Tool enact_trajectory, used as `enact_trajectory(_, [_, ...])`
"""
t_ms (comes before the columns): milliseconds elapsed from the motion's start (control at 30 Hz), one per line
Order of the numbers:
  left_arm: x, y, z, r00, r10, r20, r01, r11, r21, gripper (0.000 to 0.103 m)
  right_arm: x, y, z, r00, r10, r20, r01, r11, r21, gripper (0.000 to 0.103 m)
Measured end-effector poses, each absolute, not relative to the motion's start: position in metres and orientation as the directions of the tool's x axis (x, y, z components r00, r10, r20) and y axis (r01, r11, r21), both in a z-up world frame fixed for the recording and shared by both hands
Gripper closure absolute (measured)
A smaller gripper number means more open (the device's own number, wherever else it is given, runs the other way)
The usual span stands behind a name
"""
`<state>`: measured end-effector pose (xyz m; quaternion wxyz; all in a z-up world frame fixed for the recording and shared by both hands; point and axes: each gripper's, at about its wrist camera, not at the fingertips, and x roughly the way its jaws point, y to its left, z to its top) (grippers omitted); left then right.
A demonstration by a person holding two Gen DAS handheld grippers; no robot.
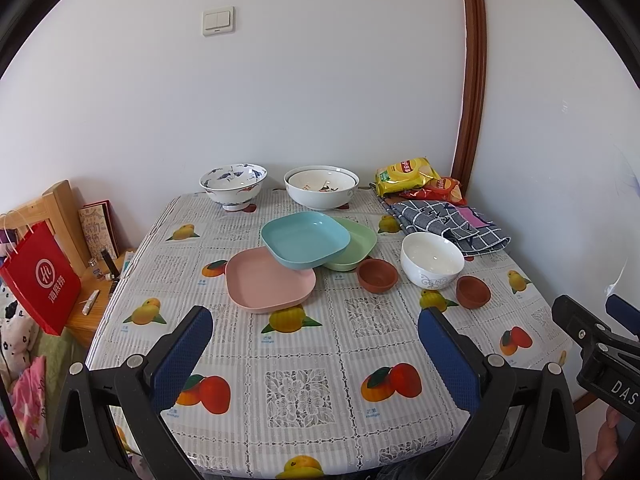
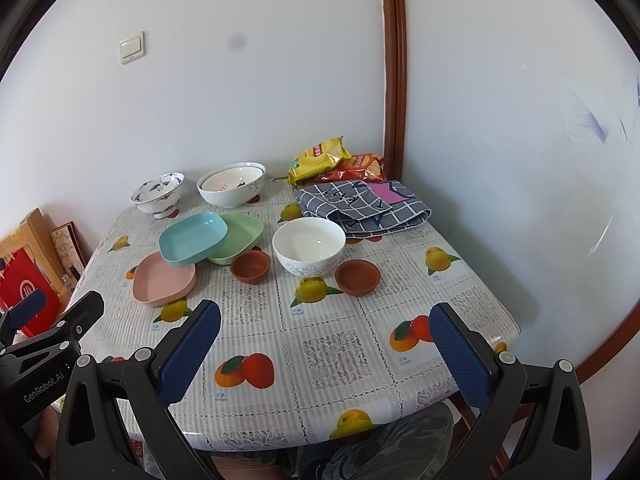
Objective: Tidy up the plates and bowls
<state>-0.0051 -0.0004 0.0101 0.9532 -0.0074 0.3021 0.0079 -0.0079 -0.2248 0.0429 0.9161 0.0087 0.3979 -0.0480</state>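
Note:
A blue square plate (image 1: 304,244) (image 2: 194,238) leans across a pink plate (image 1: 268,286) (image 2: 162,280) and a green plate (image 1: 356,250) (image 2: 240,238) mid-table. Beside them sit a white bowl (image 1: 432,260) (image 2: 309,246) and two small brown clay bowls (image 1: 377,275) (image 1: 473,291) (image 2: 250,266) (image 2: 357,277). At the back stand a blue-patterned bowl (image 1: 233,186) (image 2: 158,193) and a large white bowl (image 1: 321,192) (image 2: 232,188) with a smaller one nested inside. My left gripper (image 1: 316,320) and right gripper (image 2: 326,320) hover open over the near table edge, holding nothing.
The table (image 1: 304,360) wears a fruit-print cloth and stands in a corner against white walls. Snack bags (image 1: 416,178) (image 2: 336,162) and a checked grey cloth (image 1: 444,220) (image 2: 360,204) lie at the back right. A red bag (image 1: 40,280) and wooden stand sit left.

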Motion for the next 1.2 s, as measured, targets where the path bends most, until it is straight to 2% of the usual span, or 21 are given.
enact_trajectory(1200, [-0.002, 0.0034, 0.0038, 0.813, 0.001, -0.583, -0.021, 0.999, -0.028, 0.0, -0.0065, -0.2179, 0.0363, 0.685, -0.046, -0.727, 0.074, 0.997, 0.007, 0.0])
